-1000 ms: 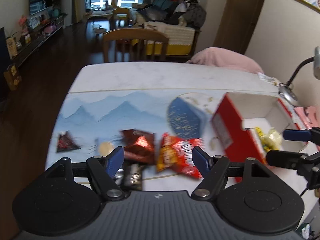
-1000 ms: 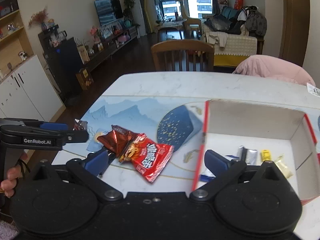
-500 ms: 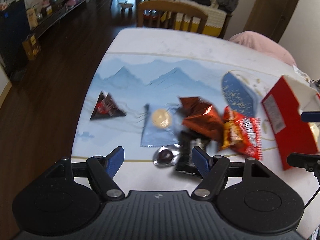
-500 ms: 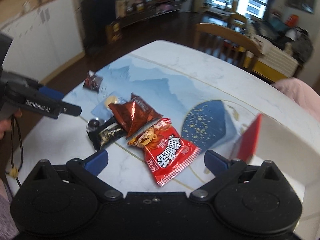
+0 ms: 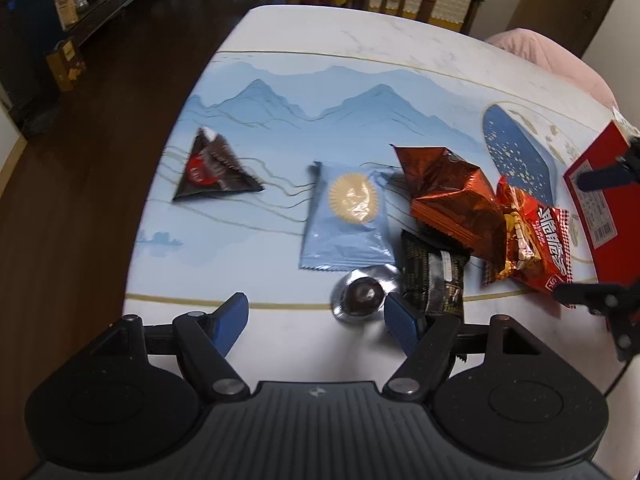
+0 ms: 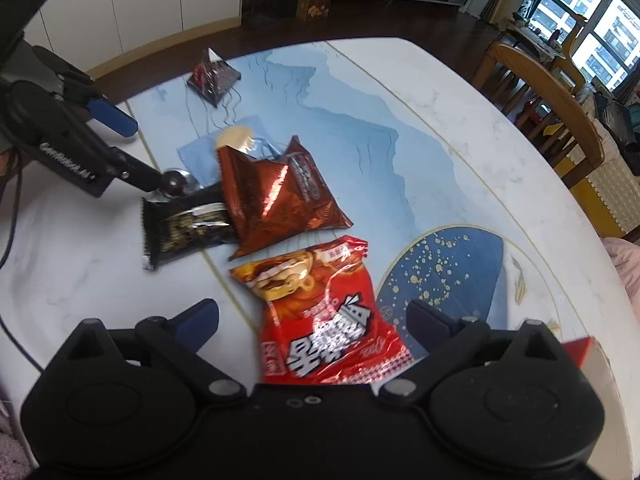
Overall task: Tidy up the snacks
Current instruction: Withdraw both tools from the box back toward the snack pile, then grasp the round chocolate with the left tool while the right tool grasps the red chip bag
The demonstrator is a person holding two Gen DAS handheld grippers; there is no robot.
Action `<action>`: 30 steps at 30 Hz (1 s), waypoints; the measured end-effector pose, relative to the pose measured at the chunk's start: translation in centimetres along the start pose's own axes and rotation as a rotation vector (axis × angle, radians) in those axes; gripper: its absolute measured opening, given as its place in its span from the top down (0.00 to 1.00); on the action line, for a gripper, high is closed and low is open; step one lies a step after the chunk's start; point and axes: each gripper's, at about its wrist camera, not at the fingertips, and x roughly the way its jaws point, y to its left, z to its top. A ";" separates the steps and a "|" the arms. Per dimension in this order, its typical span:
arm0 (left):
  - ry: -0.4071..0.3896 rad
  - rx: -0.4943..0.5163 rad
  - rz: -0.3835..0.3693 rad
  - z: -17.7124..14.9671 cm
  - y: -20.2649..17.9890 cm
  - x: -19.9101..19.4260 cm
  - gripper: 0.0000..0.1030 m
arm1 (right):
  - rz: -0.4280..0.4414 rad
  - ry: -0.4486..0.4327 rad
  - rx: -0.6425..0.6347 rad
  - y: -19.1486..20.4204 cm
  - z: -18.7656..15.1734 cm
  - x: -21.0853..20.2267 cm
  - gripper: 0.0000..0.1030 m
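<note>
Snacks lie strewn over the desk (image 5: pixel 360 52): a dark triangular packet (image 5: pixel 212 172) off alone, a pale blue cookie pack (image 5: pixel 346 220), a copper foil bag (image 5: pixel 452 200) overlapping a black wrapper (image 5: pixel 434 280) and nudging the red snack bag (image 6: pixel 328 320). Left gripper (image 5: pixel 316 316), jaws wide apart, empty, beside a foil-wrapped chocolate (image 5: pixel 362 294). Right gripper (image 6: pixel 312 320) gapes over the red bag, red box (image 5: pixel 600 200) at the edge.

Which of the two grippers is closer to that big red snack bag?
Right. The right gripper hovers open directly over the red snack bag. The left gripper, also open, sits farther off, by the round foil-wrapped chocolate.
</note>
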 end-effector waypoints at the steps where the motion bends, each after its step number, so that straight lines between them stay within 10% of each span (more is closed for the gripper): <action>1: 0.000 0.014 -0.003 0.1 -0.2 0.2 0.28 | 0.012 0.008 -0.001 -0.2 0.1 0.4 0.02; 26: 0.013 0.340 -0.084 1.1 -2.4 2.2 0.34 | 0.047 0.100 -0.052 -0.9 1.3 4.7 0.11; 30: -0.002 0.364 -0.081 0.7 -3.1 2.0 0.48 | 0.053 0.095 -0.034 -0.8 1.3 4.5 0.17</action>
